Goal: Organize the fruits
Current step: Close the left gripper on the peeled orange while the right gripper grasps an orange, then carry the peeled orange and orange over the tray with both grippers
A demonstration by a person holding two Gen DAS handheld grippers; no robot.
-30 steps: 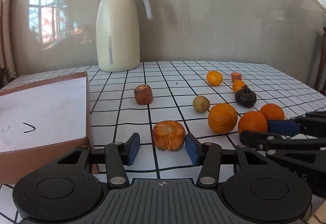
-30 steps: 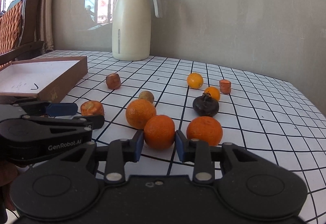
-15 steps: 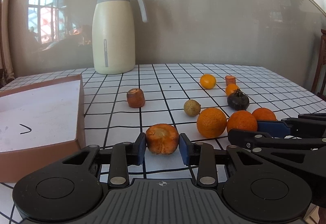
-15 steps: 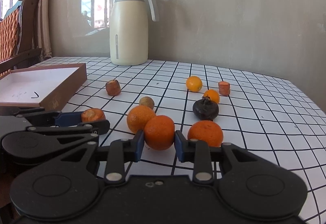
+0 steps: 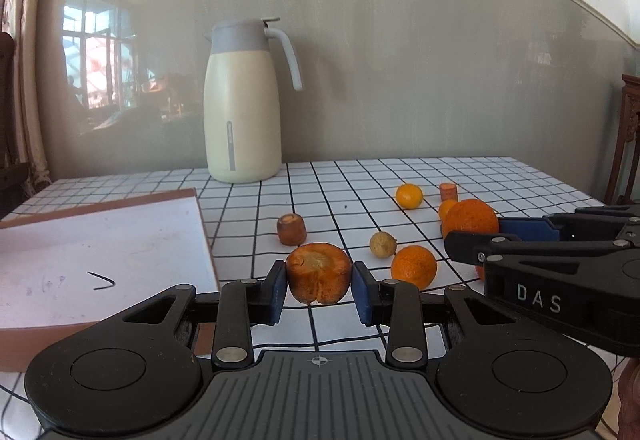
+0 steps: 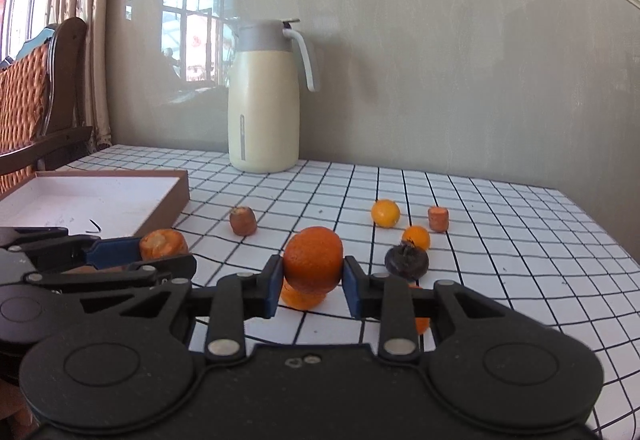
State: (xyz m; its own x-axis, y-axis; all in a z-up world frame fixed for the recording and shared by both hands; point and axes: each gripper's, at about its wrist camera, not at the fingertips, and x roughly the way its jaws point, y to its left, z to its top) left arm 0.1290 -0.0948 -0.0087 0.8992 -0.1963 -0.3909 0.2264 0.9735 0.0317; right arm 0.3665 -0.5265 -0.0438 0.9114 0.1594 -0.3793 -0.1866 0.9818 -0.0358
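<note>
my left gripper (image 5: 319,290) pinched a carrot chunk (image 5: 319,272) between its blue pads. my right gripper (image 6: 307,286) pinched an orange (image 6: 313,259) the same way. both pieces were off the table (image 5: 500,176) and in the air. a second before, they sat on the checked cloth and my left jaws were spread wide around the carrot chunk.

the box (image 5: 100,260) lay to the left, near the table's left edge, with its white floor bare but for a small black mark. its brown wall was just beside my left gripper. between the box and the other fruit was open cloth. a small carrot piece (image 5: 291,229), a little brown fruit (image 5: 383,244) and one more orange (image 5: 413,266) lay ahead of my left gripper. a dark fruit (image 6: 406,261) lay near my right gripper. the jug (image 5: 242,102) stood far back by the wall.
</note>
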